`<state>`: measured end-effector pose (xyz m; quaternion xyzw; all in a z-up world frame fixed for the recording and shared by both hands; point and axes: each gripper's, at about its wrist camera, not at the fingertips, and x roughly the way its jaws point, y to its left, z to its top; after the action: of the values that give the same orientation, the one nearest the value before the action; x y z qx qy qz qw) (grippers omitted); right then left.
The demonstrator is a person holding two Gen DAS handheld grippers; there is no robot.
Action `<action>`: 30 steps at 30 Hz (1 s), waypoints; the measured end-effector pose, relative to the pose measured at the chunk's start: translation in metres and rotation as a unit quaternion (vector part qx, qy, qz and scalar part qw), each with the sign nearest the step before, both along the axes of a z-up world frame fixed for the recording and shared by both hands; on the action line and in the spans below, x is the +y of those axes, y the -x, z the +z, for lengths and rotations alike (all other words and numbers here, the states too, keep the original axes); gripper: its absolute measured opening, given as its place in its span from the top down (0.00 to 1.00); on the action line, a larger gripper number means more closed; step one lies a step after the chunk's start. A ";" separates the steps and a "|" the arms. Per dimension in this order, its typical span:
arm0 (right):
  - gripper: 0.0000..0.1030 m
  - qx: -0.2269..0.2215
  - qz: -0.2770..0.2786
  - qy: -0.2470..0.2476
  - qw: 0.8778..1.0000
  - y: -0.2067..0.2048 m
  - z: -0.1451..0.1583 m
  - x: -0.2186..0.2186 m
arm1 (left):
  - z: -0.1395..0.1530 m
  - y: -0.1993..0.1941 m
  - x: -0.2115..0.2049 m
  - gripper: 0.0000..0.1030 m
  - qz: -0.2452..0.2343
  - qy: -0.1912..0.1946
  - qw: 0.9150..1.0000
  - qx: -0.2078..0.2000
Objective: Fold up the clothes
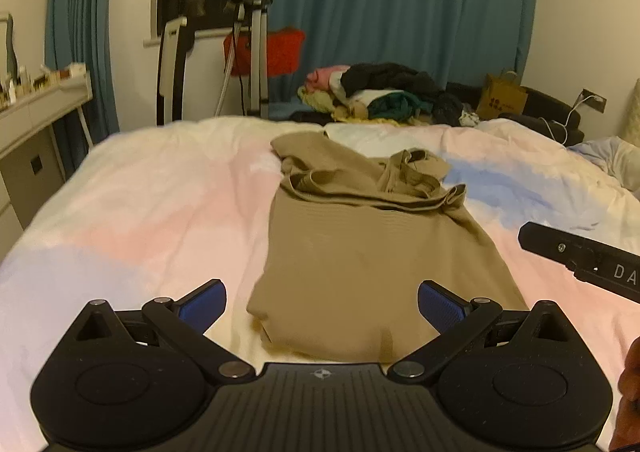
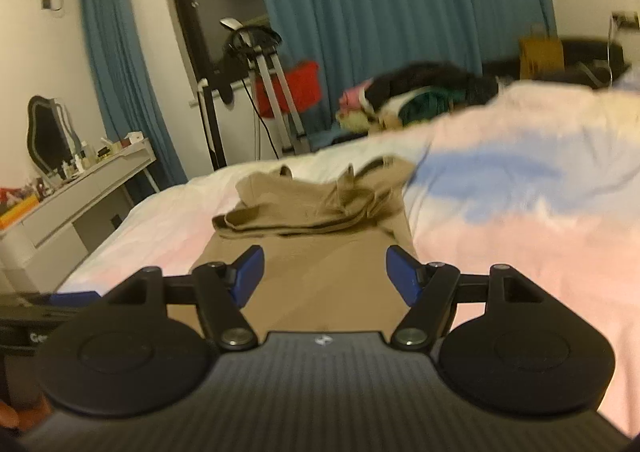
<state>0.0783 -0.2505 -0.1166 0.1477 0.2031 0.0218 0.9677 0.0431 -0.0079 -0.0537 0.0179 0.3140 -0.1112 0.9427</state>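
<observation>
A tan ribbed garment (image 1: pixel 360 252) lies flat along the bed (image 1: pixel 152 220), its strapped top end bunched at the far side. My left gripper (image 1: pixel 322 306) hovers over the garment's near hem, jaws wide apart, nothing between its blue pads (image 1: pixel 202 306). In the left wrist view the black body of the right gripper (image 1: pixel 580 258) enters from the right edge. My right gripper (image 2: pixel 324 276) is above the same garment (image 2: pixel 312 220), jaws open with only cloth below them; it touches nothing that I can see.
A pile of mixed clothes (image 1: pixel 384 96) sits beyond the bed's far edge by a teal curtain (image 1: pixel 400 4). A white dresser (image 1: pixel 36 116) with small items stands left. A metal stand (image 1: pixel 252 52) and a brown paper bag (image 1: pixel 502 98) are behind.
</observation>
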 end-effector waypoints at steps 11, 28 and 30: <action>0.31 0.138 0.004 -0.205 0.969 -0.015 -0.043 -0.031 | -0.016 -0.014 0.002 0.00 -0.003 0.059 0.995 0.082; 0.70 0.201 -0.092 -0.505 0.834 -0.026 -0.132 -0.057 | -0.086 -0.062 0.017 0.05 -0.036 0.352 0.891 0.283; 0.80 0.199 -0.099 -0.503 0.835 -0.027 -0.133 -0.058 | -0.094 -0.066 0.017 0.06 -0.025 0.368 0.884 0.285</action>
<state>0.1049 -0.3085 -0.2499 0.6348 0.3365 -0.0051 0.6955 0.1092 0.0087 -0.1475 -0.3551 0.5054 -0.2430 0.7479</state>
